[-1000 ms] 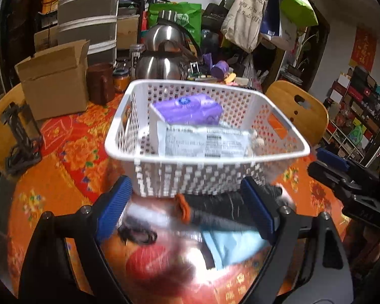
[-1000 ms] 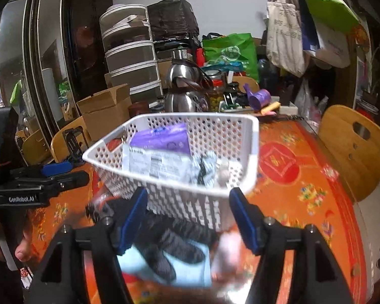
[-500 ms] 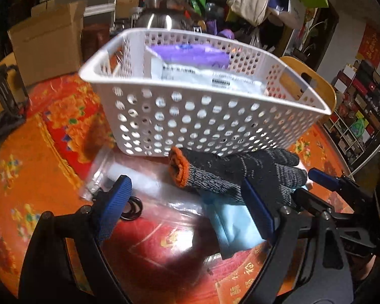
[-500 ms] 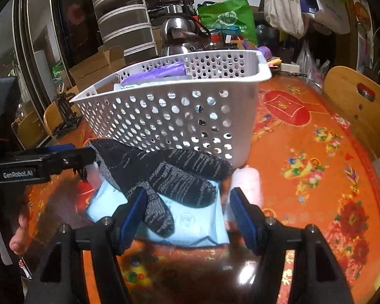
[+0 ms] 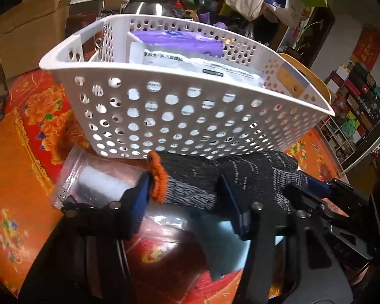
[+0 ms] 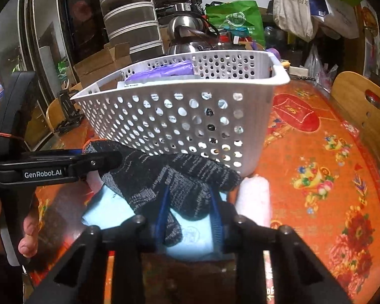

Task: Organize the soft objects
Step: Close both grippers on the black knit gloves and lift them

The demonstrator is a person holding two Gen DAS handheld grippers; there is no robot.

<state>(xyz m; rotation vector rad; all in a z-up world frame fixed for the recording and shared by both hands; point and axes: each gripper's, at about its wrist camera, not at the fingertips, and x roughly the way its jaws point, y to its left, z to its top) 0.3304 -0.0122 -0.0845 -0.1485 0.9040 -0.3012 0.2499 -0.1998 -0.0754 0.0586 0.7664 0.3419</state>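
Observation:
A dark knitted glove [image 5: 215, 177] with an orange cuff lies in front of the white perforated basket [image 5: 179, 116], on a light blue packet [image 5: 220, 243]. My left gripper [image 5: 187, 197] is shut on the glove's cuff end. My right gripper [image 6: 188, 210] is shut on the glove's fingers [image 6: 174, 179]. The left gripper also shows in the right wrist view [image 6: 96, 162] at the cuff. The basket [image 6: 190, 124] holds a purple pack [image 5: 179, 40] and a white pouch [image 5: 190, 63].
A clear plastic bag with a white roll [image 5: 98, 179] lies left of the glove. A white-pink roll [image 6: 254, 197] lies right of it. The table has an orange floral cloth [image 6: 316, 167]. Kettles, boxes and bags crowd the back; a wooden chair [image 6: 362, 106] stands right.
Both grippers moved down and in to the glove and closed on it, left on the cuff end, right on the fingers.

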